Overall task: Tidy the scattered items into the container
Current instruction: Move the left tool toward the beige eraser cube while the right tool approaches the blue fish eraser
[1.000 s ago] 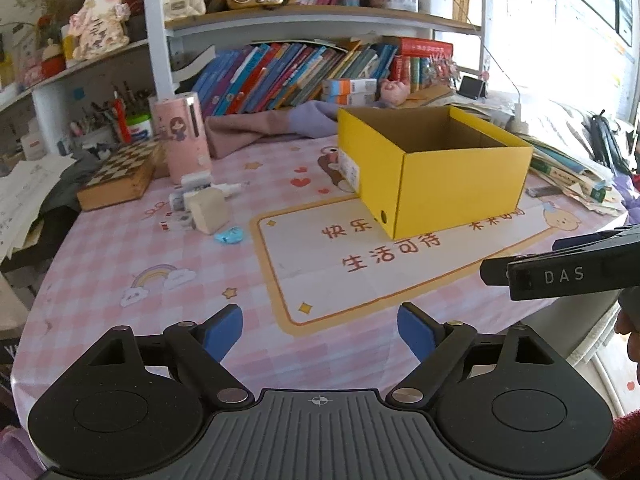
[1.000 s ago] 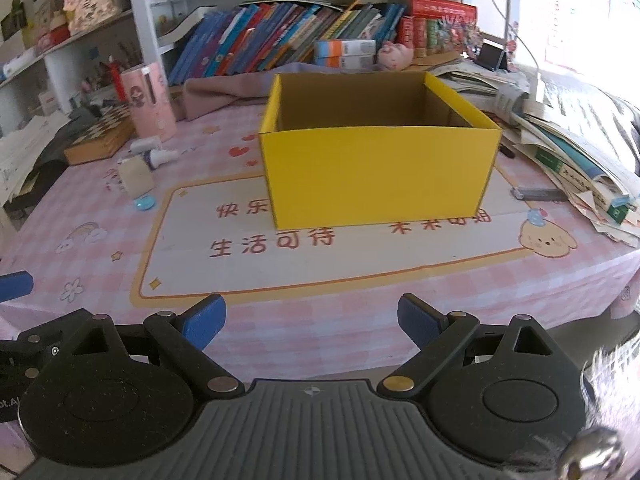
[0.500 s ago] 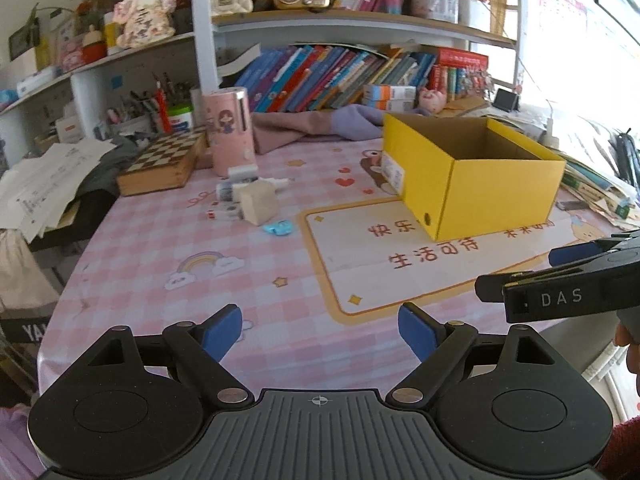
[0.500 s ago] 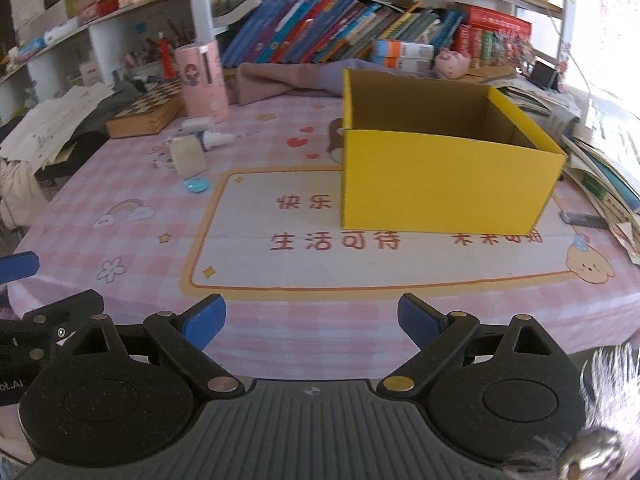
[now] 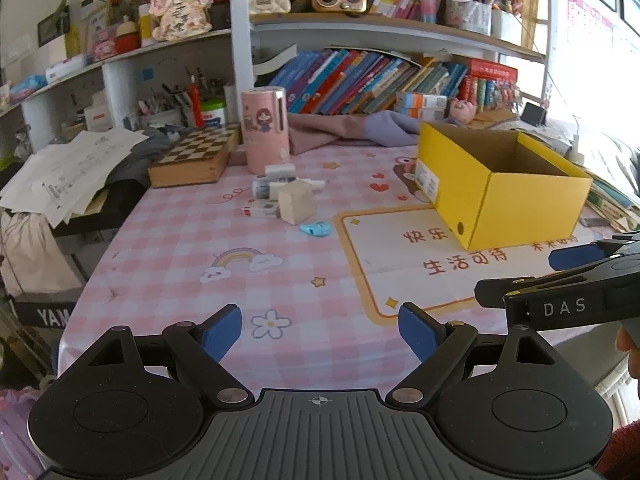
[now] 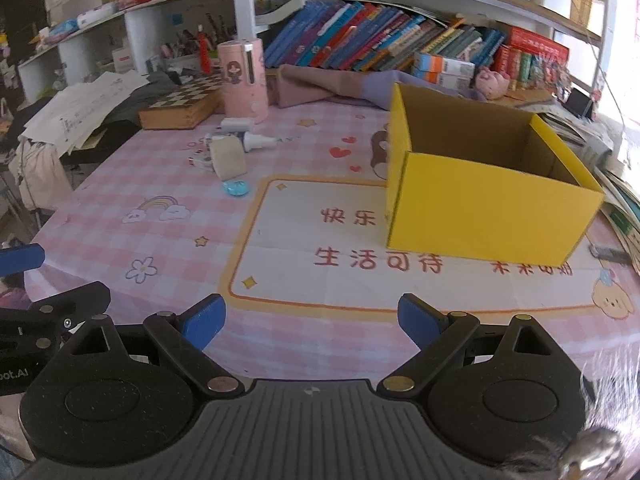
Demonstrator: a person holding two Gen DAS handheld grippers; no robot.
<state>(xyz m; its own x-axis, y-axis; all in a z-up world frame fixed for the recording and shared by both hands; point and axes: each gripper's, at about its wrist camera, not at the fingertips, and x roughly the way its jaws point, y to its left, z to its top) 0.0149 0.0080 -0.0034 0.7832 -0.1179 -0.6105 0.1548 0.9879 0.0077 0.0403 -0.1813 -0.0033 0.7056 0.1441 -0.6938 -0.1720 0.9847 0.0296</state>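
Note:
An open yellow cardboard box [image 5: 516, 204] [image 6: 484, 208] stands on the right of the pink checked tablecloth, with nothing visible inside. Left of it lies a small cluster: a beige block [image 5: 296, 202] [image 6: 229, 157], a white dropper bottle [image 6: 258, 142], small white boxes [image 5: 266, 190] and a flat blue piece [image 5: 317, 228] [image 6: 236, 187]. My left gripper [image 5: 320, 330] is open over the table's near edge, nothing between its blue pads. My right gripper [image 6: 312, 318] is open too, holding nothing, well short of the box. It also juts into the left wrist view at the right edge.
A pink cylindrical holder [image 5: 265, 130] and a wooden chessboard box [image 5: 192, 158] stand behind the cluster. Books, folded cloth [image 5: 340, 132] and shelves line the back. Loose papers [image 5: 68, 168] overhang the left; stacked books [image 6: 616, 200] crowd the right edge.
Both wrist views have swung leftward, so the yellow box has slid to the right and the item cluster sits nearer the middle. Both grippers stay open with nothing in them.

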